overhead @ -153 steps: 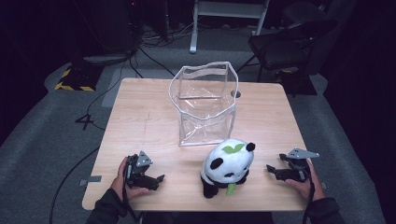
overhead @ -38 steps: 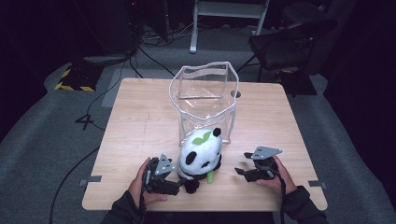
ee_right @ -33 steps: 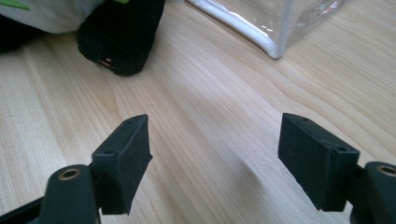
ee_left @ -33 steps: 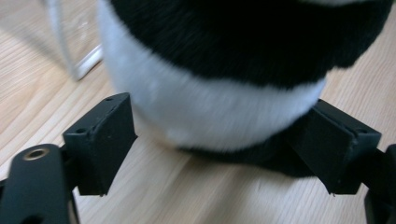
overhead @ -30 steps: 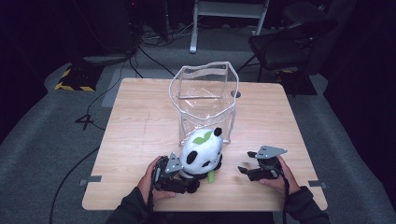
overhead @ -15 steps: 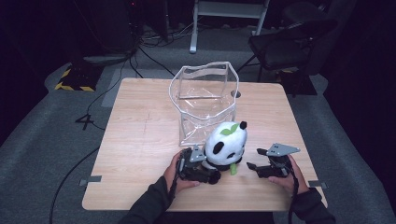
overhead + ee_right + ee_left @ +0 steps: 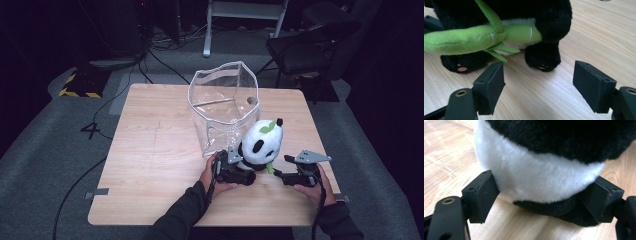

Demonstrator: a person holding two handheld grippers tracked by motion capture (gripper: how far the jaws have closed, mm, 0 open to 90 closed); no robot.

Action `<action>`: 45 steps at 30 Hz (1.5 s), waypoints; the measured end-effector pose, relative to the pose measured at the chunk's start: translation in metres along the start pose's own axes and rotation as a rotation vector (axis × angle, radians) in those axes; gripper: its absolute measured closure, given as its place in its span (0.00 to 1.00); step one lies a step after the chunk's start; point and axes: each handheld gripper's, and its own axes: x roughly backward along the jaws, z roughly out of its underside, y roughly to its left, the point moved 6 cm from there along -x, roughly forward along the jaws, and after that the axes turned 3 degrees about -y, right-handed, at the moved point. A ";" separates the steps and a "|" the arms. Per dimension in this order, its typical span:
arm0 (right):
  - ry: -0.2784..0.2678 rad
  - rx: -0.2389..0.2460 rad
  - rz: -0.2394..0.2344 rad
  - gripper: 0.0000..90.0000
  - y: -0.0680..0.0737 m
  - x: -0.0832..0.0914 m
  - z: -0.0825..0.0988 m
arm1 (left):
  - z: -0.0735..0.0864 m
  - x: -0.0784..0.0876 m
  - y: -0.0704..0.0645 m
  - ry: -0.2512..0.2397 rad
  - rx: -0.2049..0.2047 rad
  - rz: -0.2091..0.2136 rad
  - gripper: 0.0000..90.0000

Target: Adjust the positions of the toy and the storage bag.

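A black-and-white plush panda [image 7: 262,142] with a green bamboo stalk [image 7: 461,40] sits upright on the wooden table [image 7: 155,150], just right of and in front of a clear plastic bag [image 7: 222,100]. My left gripper [image 7: 246,174] is shut on the panda's lower body from the left. In the left gripper view both pads [image 7: 482,195] press into the white and black fur [image 7: 536,177]. Its jaws have just eased a little, with the plush still between them. My right gripper [image 7: 280,176] stands open on the table, its fingers [image 7: 491,85] wide apart and short of the panda's feet [image 7: 544,60].
The clear bag stands open-topped at the table's middle back, close behind the panda. A dark chair [image 7: 310,45] and a metal frame [image 7: 245,15] stand beyond the far edge. Cables run over the grey floor [image 7: 60,165] at the left.
My left gripper has slid right along the front of the table with the panda in it, nearer the right gripper. The right gripper has drifted slightly right.
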 end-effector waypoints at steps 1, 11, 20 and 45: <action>-0.010 -0.011 -0.001 0.28 0.002 0.002 -0.001 | 0.001 0.004 -0.002 -0.001 -0.008 -0.006 0.21; -0.040 0.006 -0.083 0.22 0.052 0.002 -0.013 | 0.039 0.072 0.017 0.044 -0.073 -0.041 0.21; -0.048 0.018 -0.021 0.22 0.053 -0.002 -0.017 | 0.095 0.122 0.065 0.145 -0.014 -0.119 0.21; -0.077 0.040 0.078 0.84 -0.004 0.027 -0.013 | 0.127 0.152 0.083 0.164 0.040 -0.122 0.20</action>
